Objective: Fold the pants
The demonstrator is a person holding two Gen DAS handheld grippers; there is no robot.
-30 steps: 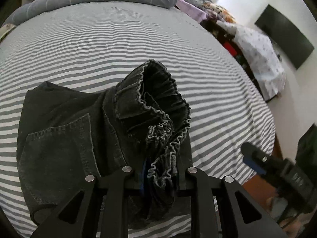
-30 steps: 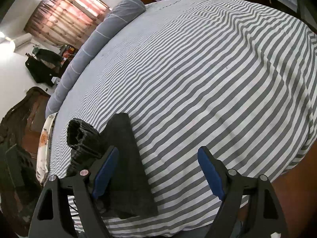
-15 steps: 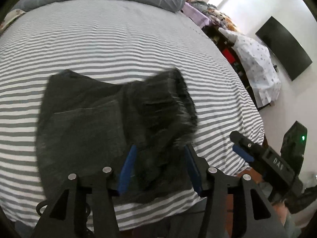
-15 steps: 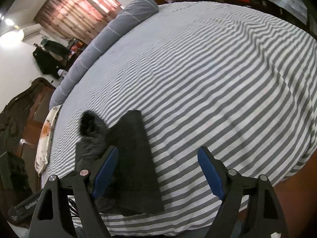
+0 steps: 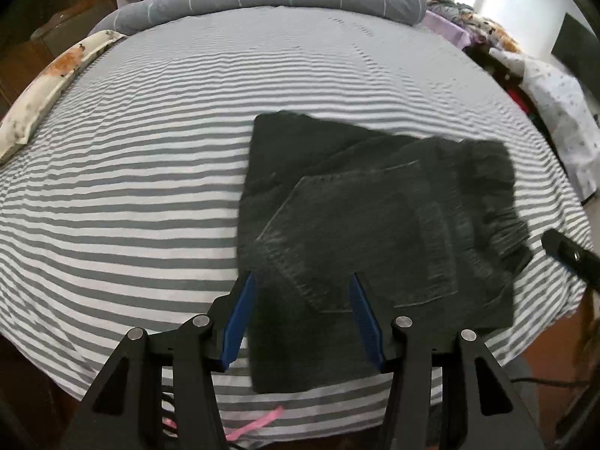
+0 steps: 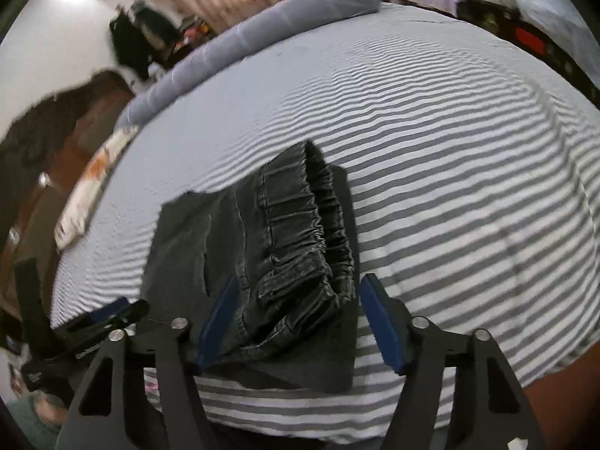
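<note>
1. The pants [image 5: 375, 232] lay folded into a dark bundle on the striped bed [image 5: 150, 150], near its front edge, just ahead of both hand-held grippers.
2. They looked like soft denim, limp but fairly heavy; stacked layers would likely slump or slide apart if lifted by one corner.
3. The ruffled elastic waistband [image 6: 300, 232] lay on top, directly ahead of the right hand-held gripper [image 6: 296, 322]; being thick, it seemed the firmest place to pinch.
4. The flat pocket panel [image 5: 360, 240] offered little to grab; an outer folded edge would serve better.
5. The left hand-held gripper [image 5: 300, 318] hovered low over the bundle's near edge, fingers spread, holding nothing.
6. The right one was likewise spread and empty, its blue pads [image 6: 378, 322] either side of the waistband's near end; whether they touched cloth could not be told.
</note>
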